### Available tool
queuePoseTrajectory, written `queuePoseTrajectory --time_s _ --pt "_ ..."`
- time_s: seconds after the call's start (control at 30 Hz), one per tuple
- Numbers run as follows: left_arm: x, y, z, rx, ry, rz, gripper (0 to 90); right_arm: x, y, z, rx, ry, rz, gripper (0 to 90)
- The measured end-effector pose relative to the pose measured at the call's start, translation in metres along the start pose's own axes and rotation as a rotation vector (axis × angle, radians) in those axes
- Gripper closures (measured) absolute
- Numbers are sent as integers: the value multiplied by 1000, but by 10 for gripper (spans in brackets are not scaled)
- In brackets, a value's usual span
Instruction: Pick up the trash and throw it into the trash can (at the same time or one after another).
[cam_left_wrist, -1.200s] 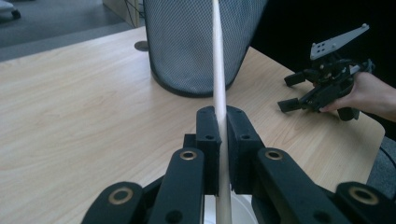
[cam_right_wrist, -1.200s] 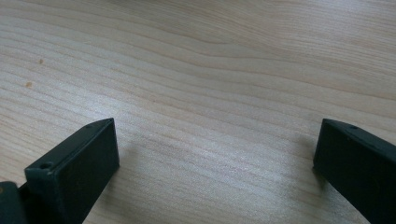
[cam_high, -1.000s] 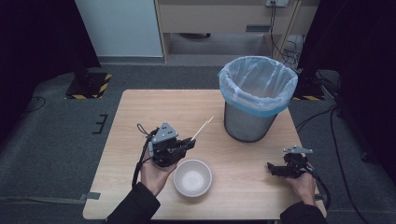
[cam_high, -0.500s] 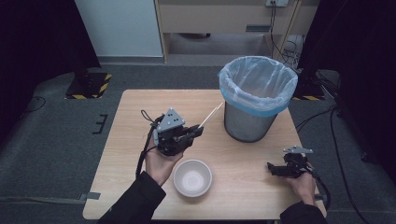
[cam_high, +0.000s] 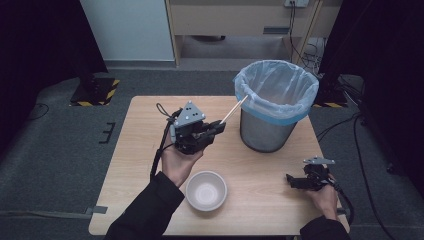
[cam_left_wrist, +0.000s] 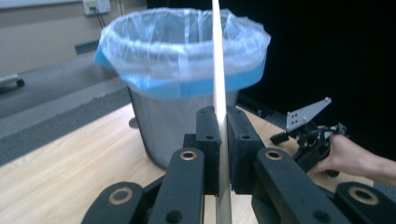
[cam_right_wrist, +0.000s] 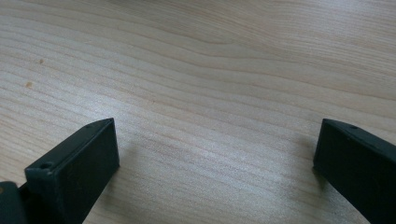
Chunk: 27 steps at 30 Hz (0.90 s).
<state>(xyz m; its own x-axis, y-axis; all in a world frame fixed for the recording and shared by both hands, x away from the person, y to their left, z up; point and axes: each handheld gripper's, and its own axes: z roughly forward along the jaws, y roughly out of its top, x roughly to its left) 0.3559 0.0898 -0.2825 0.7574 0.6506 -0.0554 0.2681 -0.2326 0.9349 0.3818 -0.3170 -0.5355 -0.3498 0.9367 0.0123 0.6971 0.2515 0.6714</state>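
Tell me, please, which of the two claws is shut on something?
The left claw: it clamps a thin wooden stick pointing toward the lined bin. The right claw stands open over bare table.

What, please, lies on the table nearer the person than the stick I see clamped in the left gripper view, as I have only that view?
Observer: A white bowl stands on the table, empty, just beside the forearm that carries the left tongs.
Operator: Thank you. Is the stick's far tip over the bin yet?
Observer: In the high view the wooden stick ends right at the near rim of the waste bin; I cannot tell whether it touches the blue liner.
Operator: And are the right tongs holding anything?
Observer: No. The right tongs stand wide open above bare wood, low near the table's right corner.
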Motion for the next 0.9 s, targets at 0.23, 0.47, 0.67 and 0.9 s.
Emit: queuePoseTrajectory --time_s 0.23,0.47,0.67,0.9 --pt "-1 20 2 -37 -2 19 845 0 0 0 -2 0 -4 3" --pt "-6 37 8 -62 -18 34 845 0 0 0 -3 -1 -3 3" --pt "-8 48 18 -67 -16 45 845 0 0 0 -5 -1 -2 2" --pt "-7 63 32 -77 -20 50 845 0 0 0 -6 0 -4 3"
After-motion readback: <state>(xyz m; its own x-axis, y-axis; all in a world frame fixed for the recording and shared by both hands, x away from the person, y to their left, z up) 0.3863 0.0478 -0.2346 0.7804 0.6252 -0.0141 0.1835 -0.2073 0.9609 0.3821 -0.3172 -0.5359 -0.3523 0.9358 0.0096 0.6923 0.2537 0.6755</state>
